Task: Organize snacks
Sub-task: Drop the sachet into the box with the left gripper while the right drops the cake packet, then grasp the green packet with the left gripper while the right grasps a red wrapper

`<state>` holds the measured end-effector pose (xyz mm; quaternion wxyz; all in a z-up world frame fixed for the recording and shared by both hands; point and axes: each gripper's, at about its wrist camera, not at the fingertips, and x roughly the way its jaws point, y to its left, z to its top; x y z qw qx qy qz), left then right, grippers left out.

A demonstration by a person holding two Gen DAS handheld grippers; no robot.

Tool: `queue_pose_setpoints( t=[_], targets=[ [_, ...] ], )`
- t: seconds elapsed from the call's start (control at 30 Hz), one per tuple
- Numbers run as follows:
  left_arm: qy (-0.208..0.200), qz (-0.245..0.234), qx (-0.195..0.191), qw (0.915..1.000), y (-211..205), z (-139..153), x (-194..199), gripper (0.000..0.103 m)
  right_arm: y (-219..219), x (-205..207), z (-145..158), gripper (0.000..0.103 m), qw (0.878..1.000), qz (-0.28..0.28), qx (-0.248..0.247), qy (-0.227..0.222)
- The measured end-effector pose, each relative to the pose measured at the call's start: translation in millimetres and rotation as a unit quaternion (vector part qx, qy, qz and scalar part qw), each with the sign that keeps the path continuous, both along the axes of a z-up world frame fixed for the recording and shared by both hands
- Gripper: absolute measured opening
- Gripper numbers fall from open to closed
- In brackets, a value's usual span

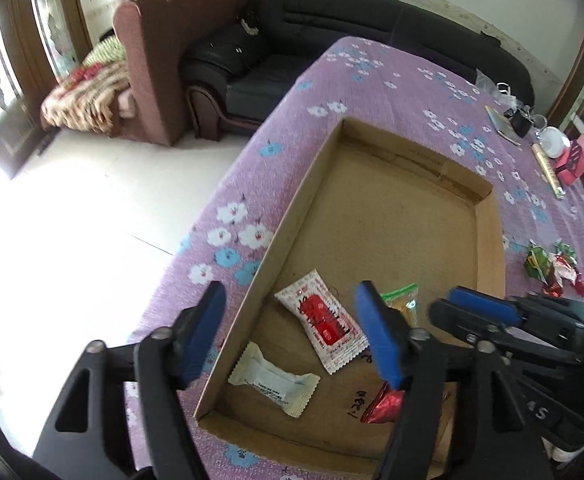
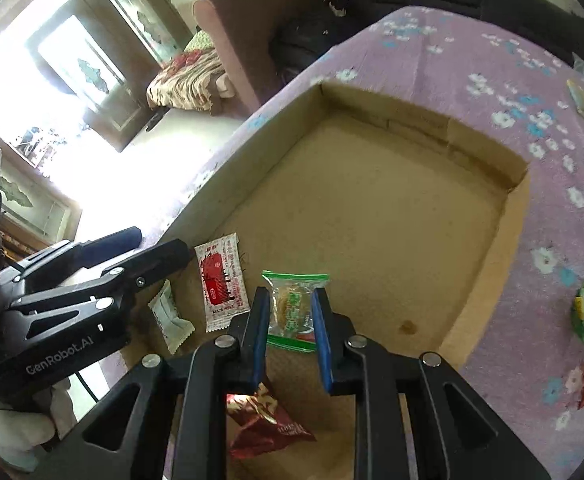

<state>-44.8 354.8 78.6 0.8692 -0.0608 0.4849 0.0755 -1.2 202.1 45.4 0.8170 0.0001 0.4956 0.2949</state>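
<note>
Through my left wrist camera I am looking down on a shallow cardboard box [image 1: 488, 232] sitting on a purple flowered tablecloth [image 1: 392, 80]. My left gripper [image 1: 292, 328] is hanging over the box's near left corner with its blue pads spread wide and nothing between them; one pad is outside the box wall, the other above the box floor. Below the gap, a red-and-white snack packet [image 1: 324, 320] is lying flat on the box floor, and a white wrapped snack [image 1: 272, 384] is lying just beside it, closer to the near wall. A red foil packet [image 1: 384, 400] is peeking out from behind my right-hand pad. My right gripper [image 1: 448, 304] is reaching in from the right, partly covering a green-edged clear packet [image 1: 402, 300]. Loose wrapped snacks [image 1: 552, 272] are lying on the cloth well to the right of the box.

Through my right wrist camera, my right gripper [image 2: 290, 320] is pressing its two blue pads against the sides of the green-edged clear packet [image 2: 292, 300], which holds a round golden pastry and is sitting low over the box [image 2: 488, 292] floor. The red-and-white packet [image 2: 222, 280] and the white snack [image 2: 170, 316] are lying to its left, and the red foil packet [image 2: 264, 416] is lying under my gripper's frame. My left gripper [image 2: 148, 242] is showing at the left edge, jaws apart.
</note>
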Motion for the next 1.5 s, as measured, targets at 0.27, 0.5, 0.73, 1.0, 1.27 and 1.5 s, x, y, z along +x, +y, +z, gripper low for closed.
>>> queue_pose_setpoints(
  t=[0.27, 0.5, 0.73, 1.0, 1.27, 1.5],
  targets=[
    [-0.002, -0.018, 0.021, 0.9996, -43, 14, 2, 0.074, -60, -19, 7, 0.022, 0.999, -0.047, 0.025, -0.002],
    [-0.008, -0.054, 0.032, 0.998, -104, 27, -1, 0.074, -132, -41, 13, 0.022, 0.995, -0.091, 0.027, -0.009],
    [-0.006, -0.088, -0.113, 0.9896, -152, 24, -8, 0.074, -239, -57, -6, 0.023, 0.987, -0.161, 0.017, 0.012],
    [0.025, -0.1, -0.146, 0.9839, -204, 6, -12, 0.074, -317, -40, 1, 0.03, 0.978, -0.204, 0.038, 0.005],
    [0.025, -0.08, -0.153, 0.9846, -195, 6, -10, 0.074, -245, -4, -5, 0.044, 0.994, -0.099, -0.004, -0.04],
    [0.015, -0.099, -0.14, 0.985, -191, 6, 16, 0.074, -234, 18, -33, 0.032, 0.994, -0.101, -0.022, -0.027]
  ],
)
